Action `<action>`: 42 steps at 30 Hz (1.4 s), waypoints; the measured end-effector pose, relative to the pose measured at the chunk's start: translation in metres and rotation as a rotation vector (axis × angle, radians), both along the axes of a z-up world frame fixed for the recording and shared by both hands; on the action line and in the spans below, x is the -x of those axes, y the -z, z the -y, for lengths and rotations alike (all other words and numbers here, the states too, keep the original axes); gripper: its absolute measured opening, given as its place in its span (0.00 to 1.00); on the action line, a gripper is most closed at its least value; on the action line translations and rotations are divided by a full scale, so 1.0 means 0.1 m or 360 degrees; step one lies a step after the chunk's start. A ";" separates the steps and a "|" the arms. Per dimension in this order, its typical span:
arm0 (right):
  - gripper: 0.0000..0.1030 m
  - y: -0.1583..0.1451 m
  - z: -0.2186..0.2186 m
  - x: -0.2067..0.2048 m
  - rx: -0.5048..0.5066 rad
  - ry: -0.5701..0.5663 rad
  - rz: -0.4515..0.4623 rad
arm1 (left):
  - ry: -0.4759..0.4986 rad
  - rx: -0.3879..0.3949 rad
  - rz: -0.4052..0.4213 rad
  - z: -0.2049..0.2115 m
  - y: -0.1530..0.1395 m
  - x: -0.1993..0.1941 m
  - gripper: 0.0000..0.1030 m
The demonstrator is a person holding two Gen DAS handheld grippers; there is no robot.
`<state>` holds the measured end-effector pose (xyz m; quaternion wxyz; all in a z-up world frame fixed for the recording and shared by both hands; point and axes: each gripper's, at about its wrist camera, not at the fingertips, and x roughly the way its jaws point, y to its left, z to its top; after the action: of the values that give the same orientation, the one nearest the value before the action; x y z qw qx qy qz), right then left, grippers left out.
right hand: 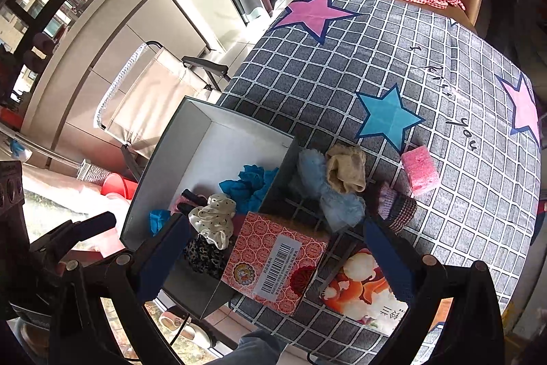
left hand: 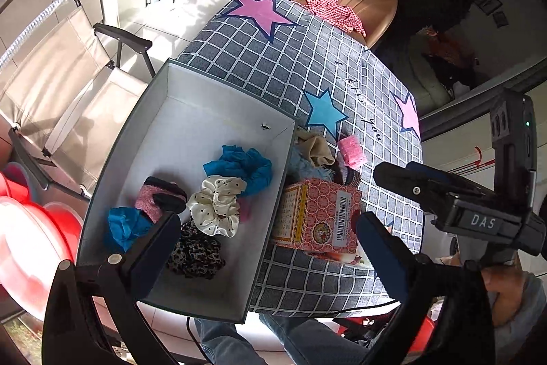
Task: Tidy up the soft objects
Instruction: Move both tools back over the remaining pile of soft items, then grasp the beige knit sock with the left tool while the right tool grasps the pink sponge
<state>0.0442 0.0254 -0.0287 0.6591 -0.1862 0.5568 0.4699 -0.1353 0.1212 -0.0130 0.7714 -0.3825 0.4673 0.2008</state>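
A: Hovering, your left hand-held gripper point(left hand: 270, 228) and right hand-held gripper point(right hand: 277, 238) both gape wide, empty.
B: Cream scrunchie point(left hand: 216, 205) lies inside the grey box point(left hand: 191, 84) on your bench point(right hand: 376, 64).

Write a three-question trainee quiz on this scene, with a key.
1. True or false: the cream polka-dot scrunchie lies inside the grey box.
2. Which soft thing lies on the tablecloth farthest from the box? A) pink sponge B) beige sock C) light blue fluffy sock
3. Fill in: neither the left gripper nor the right gripper holds anything; both stand ____.

Key: 1 true; 2 A; 3 open.
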 end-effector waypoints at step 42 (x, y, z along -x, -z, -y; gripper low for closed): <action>0.75 2.00 -0.14 -1.60 0.0500 -0.0019 0.0198 | 0.0286 0.0047 -0.0620 -0.05 0.57 -2.31 1.00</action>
<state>0.2040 0.0393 -0.2290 0.6522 -0.3191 0.5804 0.3686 0.0955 0.1258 -0.0702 0.6756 -0.3047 0.6425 0.1945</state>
